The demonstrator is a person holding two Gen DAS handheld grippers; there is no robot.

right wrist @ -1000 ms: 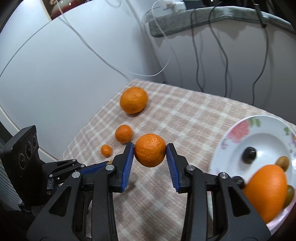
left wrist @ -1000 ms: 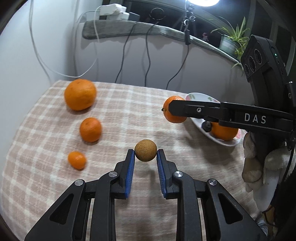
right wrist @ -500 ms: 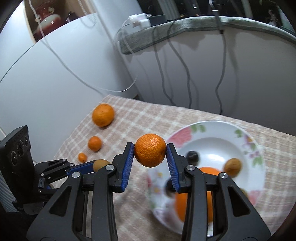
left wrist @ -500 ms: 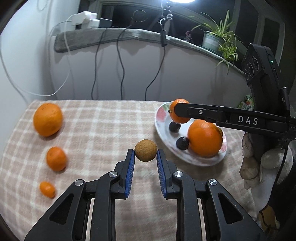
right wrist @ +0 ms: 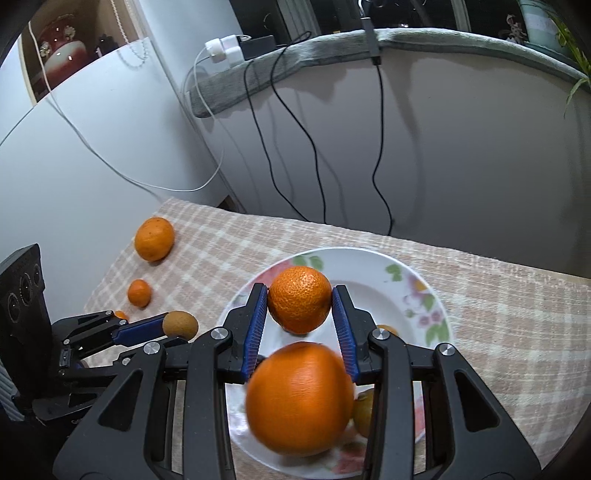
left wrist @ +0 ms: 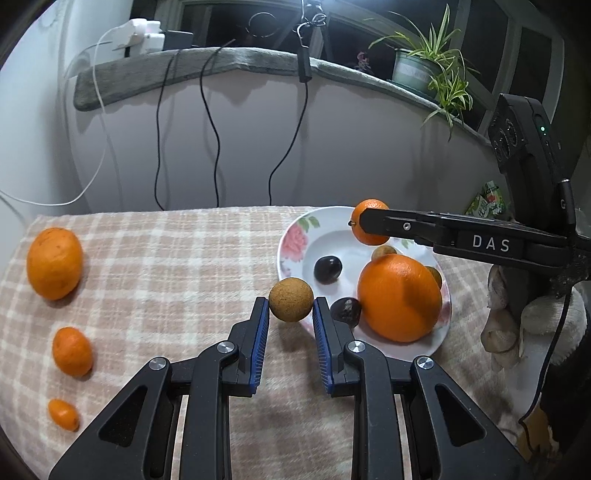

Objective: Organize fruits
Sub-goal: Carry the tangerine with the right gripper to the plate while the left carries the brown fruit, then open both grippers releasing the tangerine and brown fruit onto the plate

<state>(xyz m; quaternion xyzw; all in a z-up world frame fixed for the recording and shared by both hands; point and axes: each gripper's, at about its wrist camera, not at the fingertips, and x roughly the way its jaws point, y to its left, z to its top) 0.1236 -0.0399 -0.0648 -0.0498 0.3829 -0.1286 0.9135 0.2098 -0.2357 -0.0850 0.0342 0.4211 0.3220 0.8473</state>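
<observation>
Cloth: under me lies a beige and white checked tablecloth [left wrist: 177,266], covering the whole table top.
Ledge: ahead I see a grey padded ledge [left wrist: 221,62] running along the top of the pale wall.
Chargers: white power adapters [left wrist: 142,31] sit at the ledge's left end.
Cables: black cables [left wrist: 210,122] hang from the ledge down the wall to the cloth; a white cable [left wrist: 98,122] loops off to the left.
Plant: a potted spider plant [left wrist: 424,62] stands on the ledge to my right.
Window: dark window panes [left wrist: 480,37] behind the ledge.
Packet: a small green packet [left wrist: 487,199] at the far right, too small to read.
</observation>
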